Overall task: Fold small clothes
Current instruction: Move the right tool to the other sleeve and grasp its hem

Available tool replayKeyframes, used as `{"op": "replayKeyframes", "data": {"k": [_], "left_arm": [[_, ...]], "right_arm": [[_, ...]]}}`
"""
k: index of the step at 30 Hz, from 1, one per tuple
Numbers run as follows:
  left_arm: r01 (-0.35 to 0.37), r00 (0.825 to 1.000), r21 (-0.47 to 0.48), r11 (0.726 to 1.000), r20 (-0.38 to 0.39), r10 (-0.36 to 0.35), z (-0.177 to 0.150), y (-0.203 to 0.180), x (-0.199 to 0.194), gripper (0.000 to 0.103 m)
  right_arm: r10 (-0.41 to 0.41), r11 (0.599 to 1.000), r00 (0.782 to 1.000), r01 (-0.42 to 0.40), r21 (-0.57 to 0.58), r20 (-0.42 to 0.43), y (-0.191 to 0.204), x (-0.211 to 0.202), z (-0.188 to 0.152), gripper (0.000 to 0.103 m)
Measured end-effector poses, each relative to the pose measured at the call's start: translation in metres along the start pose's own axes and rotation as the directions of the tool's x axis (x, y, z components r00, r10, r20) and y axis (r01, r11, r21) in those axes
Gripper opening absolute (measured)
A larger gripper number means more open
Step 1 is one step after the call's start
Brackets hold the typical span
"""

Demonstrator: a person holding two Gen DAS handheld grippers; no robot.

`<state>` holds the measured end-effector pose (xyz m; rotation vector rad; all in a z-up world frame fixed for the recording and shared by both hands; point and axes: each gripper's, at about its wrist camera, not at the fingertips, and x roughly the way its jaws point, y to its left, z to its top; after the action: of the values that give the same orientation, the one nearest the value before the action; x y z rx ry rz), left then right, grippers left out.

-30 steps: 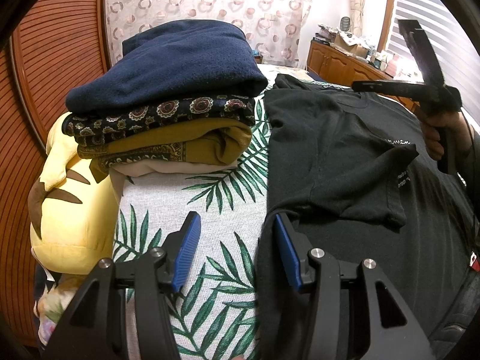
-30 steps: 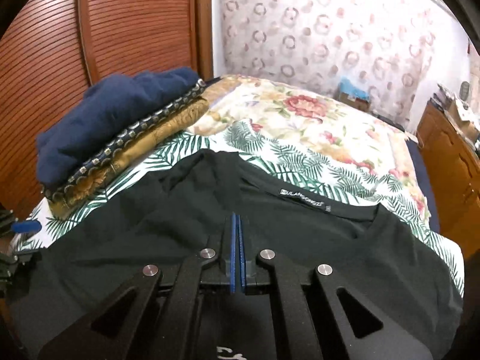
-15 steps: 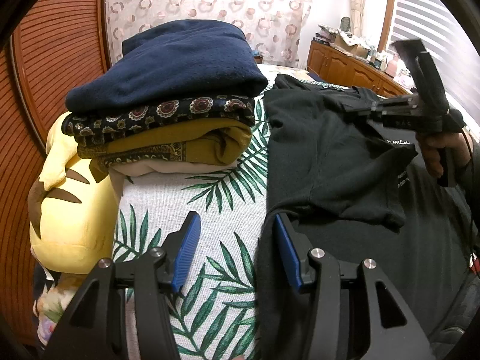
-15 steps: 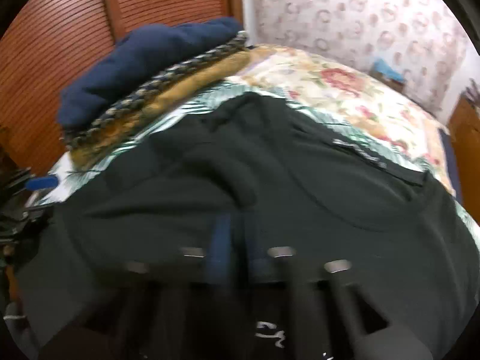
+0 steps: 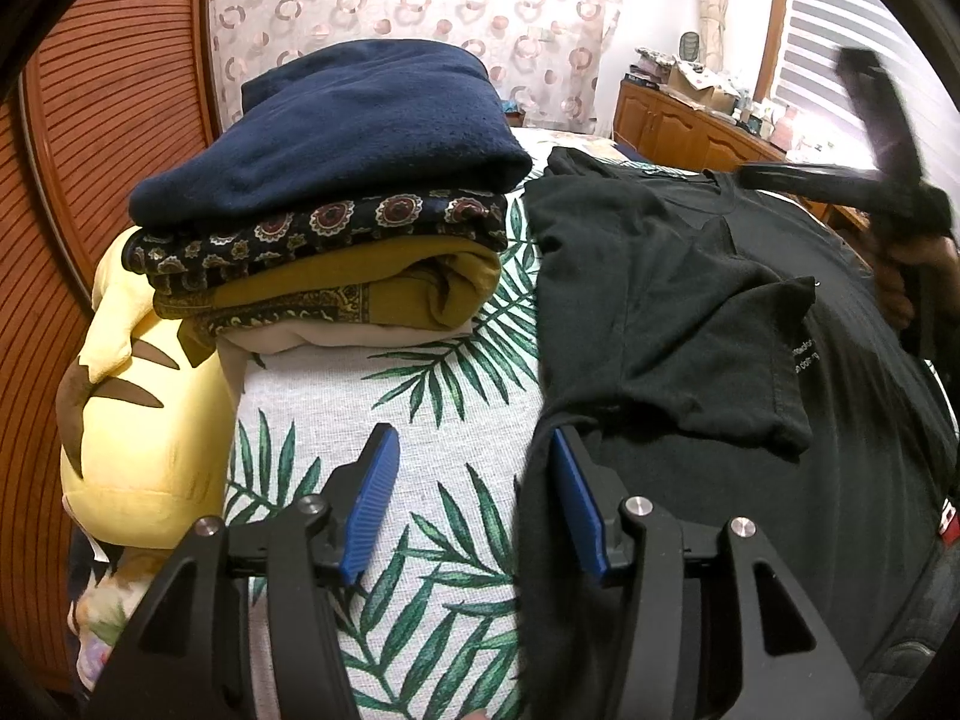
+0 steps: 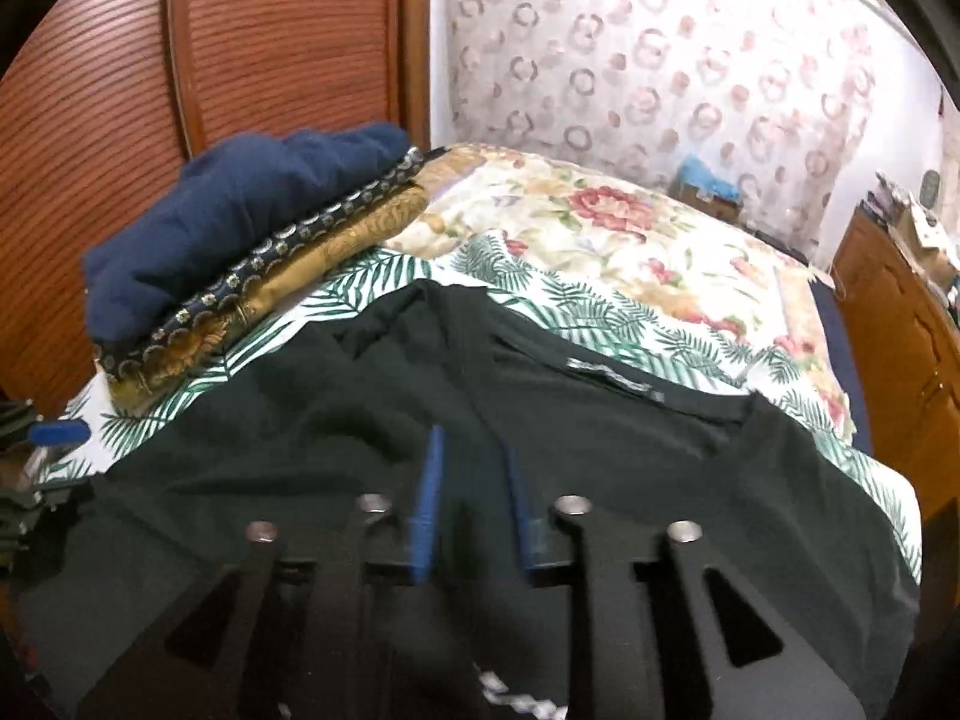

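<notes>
A black T-shirt point(image 5: 690, 300) lies flat on the leaf-print sheet, one sleeve folded in over its chest. My left gripper point(image 5: 474, 480) hovers open at the shirt's near left edge. Its right finger is over the black cloth and its left finger is over the sheet, with nothing pinched. My right gripper point(image 6: 471, 480) is above the shirt point(image 6: 600, 480) below the collar. Its jaws are opening and nothing is between the pads. In the left wrist view it shows blurred at the far right point(image 5: 888, 180), held by a hand.
A stack of folded clothes point(image 5: 336, 180) point(image 6: 240, 240), navy on top, sits left of the shirt. A yellow plush pillow point(image 5: 138, 396) lies beside it. A slatted wooden door point(image 6: 270, 42) stands behind, a wooden dresser point(image 5: 690, 120) at the right, and a floral bedspread point(image 6: 600, 228) beyond the shirt.
My right gripper's jaws were shut and have now parted. It dipped toward the shirt and came back up. The left gripper and the shirt have stayed put.
</notes>
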<state>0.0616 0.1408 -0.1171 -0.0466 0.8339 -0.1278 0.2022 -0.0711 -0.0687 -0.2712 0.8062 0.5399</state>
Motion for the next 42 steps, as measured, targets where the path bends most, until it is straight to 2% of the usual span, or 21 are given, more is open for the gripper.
{"op": "replayKeyframes", "data": {"k": [2,3,4,8,11,14,16,19,24,27,33,39,42], "left_arm": [[0.0,1.0,-0.001,1.0,0.0,0.0,0.0,0.0,0.0,0.052],[0.0,1.0,-0.001,1.0,0.0,0.0,0.0,0.0,0.0,0.052],[0.0,1.0,0.0,1.0,0.0,0.0,0.0,0.001,0.0,0.052],[-0.004,1.0,-0.002,1.0,0.001,0.004,0.0,0.0,-0.002,0.052],[-0.014,1.0,-0.004,1.0,0.016,0.014,0.0,0.001,-0.007,0.052],[-0.027,0.997,-0.019,0.999,0.067,0.029,0.006,-0.003,-0.024,0.052],[-0.009,0.994,-0.023,1.0,0.112,0.012,0.014,-0.008,-0.039,0.052],[0.021,0.988,0.003,1.0,0.154,-0.022,0.026,-0.025,-0.055,0.052],[0.089,0.984,0.054,0.995,0.151,-0.096,0.043,-0.063,-0.048,0.052],[0.115,0.988,0.069,0.991,0.096,-0.121,0.047,-0.082,-0.024,0.052],[0.138,0.99,0.096,0.986,-0.004,-0.138,0.047,-0.115,0.014,0.052],[0.132,0.991,0.124,0.983,-0.04,-0.128,0.042,-0.125,0.022,0.052],[0.12,0.992,0.125,0.985,-0.058,-0.113,0.039,-0.126,0.027,0.052]], "right_arm": [[0.006,1.0,1.0,-0.006,0.017,0.013,-0.009,-0.019,-0.012,0.04],[0.005,1.0,1.0,-0.006,0.03,0.023,-0.017,-0.034,-0.023,0.049],[0.001,0.999,1.0,-0.002,0.036,0.026,-0.021,-0.041,-0.03,0.053],[-0.021,0.996,0.999,0.017,0.083,0.045,-0.045,-0.088,-0.077,0.055],[-0.097,0.988,0.994,0.091,0.123,0.049,-0.07,-0.125,-0.122,0.055],[-0.161,0.972,0.986,0.152,0.181,0.039,-0.095,-0.149,-0.152,0.057],[-0.225,0.952,0.974,0.213,0.22,0.029,-0.115,-0.166,-0.171,0.063],[-0.28,0.925,0.96,0.263,0.273,0.022,-0.141,-0.191,-0.191,0.063],[-0.348,0.869,0.938,0.324,0.373,-0.004,-0.184,-0.222,-0.223,0.063],[-0.346,0.845,0.937,0.335,0.416,-0.051,-0.2,-0.222,-0.237,0.063],[-0.277,0.855,0.955,0.296,0.426,-0.107,-0.208,-0.204,-0.252,0.063],[-0.248,0.843,0.961,0.278,0.46,-0.126,-0.225,-0.185,-0.25,0.063],[-0.228,0.841,0.966,0.257,0.476,-0.118,-0.231,-0.183,-0.248,0.05]]}}
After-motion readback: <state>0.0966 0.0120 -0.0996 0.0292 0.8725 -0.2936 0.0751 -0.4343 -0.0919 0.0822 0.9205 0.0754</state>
